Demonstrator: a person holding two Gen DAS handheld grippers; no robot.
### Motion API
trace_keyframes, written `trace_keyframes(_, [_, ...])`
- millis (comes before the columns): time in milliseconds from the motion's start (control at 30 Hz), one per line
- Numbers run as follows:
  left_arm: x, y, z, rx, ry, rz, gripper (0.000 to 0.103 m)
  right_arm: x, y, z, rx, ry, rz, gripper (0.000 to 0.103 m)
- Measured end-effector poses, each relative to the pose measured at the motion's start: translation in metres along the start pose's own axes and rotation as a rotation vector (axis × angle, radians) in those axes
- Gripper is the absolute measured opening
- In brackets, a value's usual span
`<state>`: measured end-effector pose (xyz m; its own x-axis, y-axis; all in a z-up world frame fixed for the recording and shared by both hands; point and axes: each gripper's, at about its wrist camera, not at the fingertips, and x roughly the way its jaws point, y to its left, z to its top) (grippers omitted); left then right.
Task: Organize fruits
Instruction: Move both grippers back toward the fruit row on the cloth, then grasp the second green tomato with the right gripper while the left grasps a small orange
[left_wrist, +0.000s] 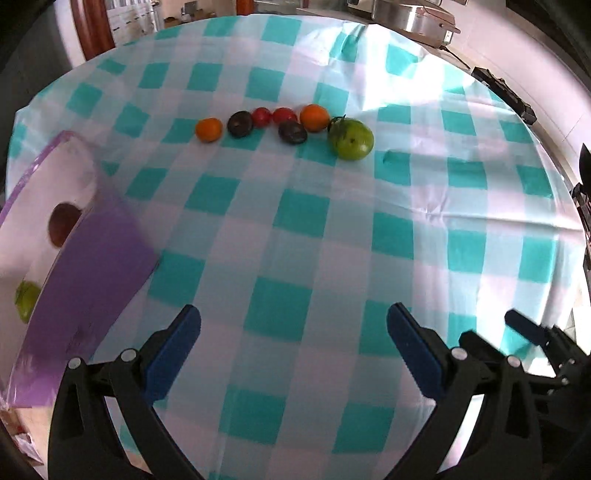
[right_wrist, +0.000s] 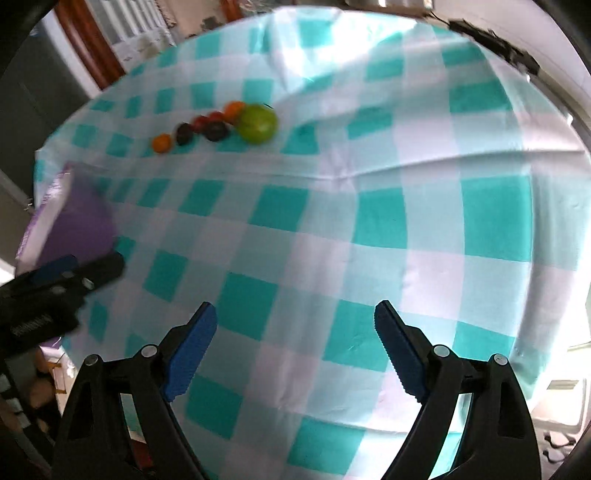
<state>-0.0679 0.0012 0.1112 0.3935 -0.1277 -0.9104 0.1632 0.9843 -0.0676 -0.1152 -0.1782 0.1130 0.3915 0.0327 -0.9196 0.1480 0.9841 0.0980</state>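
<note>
Teal-white check cloth carries a fruit row: 2 oranges, 2 dark plums, 2 red tomatoes, 1 green tomato. Purple tub at left holds 2 more, blurry. No legible writing. L gripper & R gripper: fingers apart, nothing between.

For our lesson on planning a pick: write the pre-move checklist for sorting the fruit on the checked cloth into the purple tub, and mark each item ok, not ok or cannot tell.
1. Left gripper open, nothing between its blue pads: ok.
2. Right gripper open and empty: ok.
3. Row of small round fruits still loose on the teal-and-white checked tablecloth, from the orange one to the large green tomato: ok.
4. Purple plastic tub has room; a reddish fruit and a green one lie inside: ok.
5. Either gripper within reach of the row: not ok, both far short.
6. Tub steady: cannot tell.
</note>
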Motion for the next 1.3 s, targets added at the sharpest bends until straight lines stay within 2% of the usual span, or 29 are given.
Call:
trace_keyframes(200, [0.021,0.021,0.050,-0.016,0.011,-0.003,0.101,0.031,0.017,0.034,0.020,0.036,-0.028,0.085])
trace_keyframes(367, [0.048,0.053,0.084,-0.050,0.042,-0.007,0.101,0.063,0.034,0.066,0.054,0.072,-0.030,0.085])
trace_keyframes(533, [0.070,0.082,0.122,-0.086,0.032,0.034,0.100,0.096,0.053,0.097,0.058,0.108,-0.041,0.085])
trace_keyframes(600, [0.077,0.090,0.138,-0.119,0.009,0.074,0.100,0.105,0.058,0.108,0.070,0.101,-0.035,0.085])
trace_keyframes(667, [0.086,0.090,0.150,-0.094,0.000,0.071,0.100,0.111,0.062,0.116,0.078,0.087,-0.030,0.085])
trace_keyframes(700, [0.091,0.088,0.155,-0.064,-0.007,0.098,0.100,0.114,0.063,0.120,0.081,0.076,-0.029,0.085])
trace_keyframes(800, [0.097,0.081,0.165,0.033,-0.062,0.150,0.100,0.118,0.064,0.130,0.098,0.030,-0.020,0.085])
trace_keyframes(867, [0.105,0.084,0.167,0.065,-0.066,0.177,0.100,0.120,0.065,0.136,0.094,0.007,-0.019,0.085])
trace_keyframes(900, [0.108,0.087,0.167,0.056,-0.053,0.180,0.100,0.123,0.067,0.141,0.084,0.000,-0.023,0.085])
trace_keyframes(1000, [0.115,0.098,0.172,-0.027,-0.005,0.111,0.099,0.132,0.074,0.159,0.045,-0.022,-0.056,0.085])
trace_keyframes(1100, [0.120,0.092,0.178,0.004,-0.030,0.143,0.100,0.146,0.079,0.178,0.004,-0.022,-0.101,0.085])
trace_keyframes(1200, [0.137,0.089,0.183,0.026,-0.006,0.202,0.100,0.164,0.088,0.194,-0.065,-0.001,-0.128,0.085])
trace_keyframes(1300, [0.150,0.106,0.189,-0.083,0.022,0.211,0.100,0.178,0.093,0.204,-0.107,0.007,-0.150,0.083])
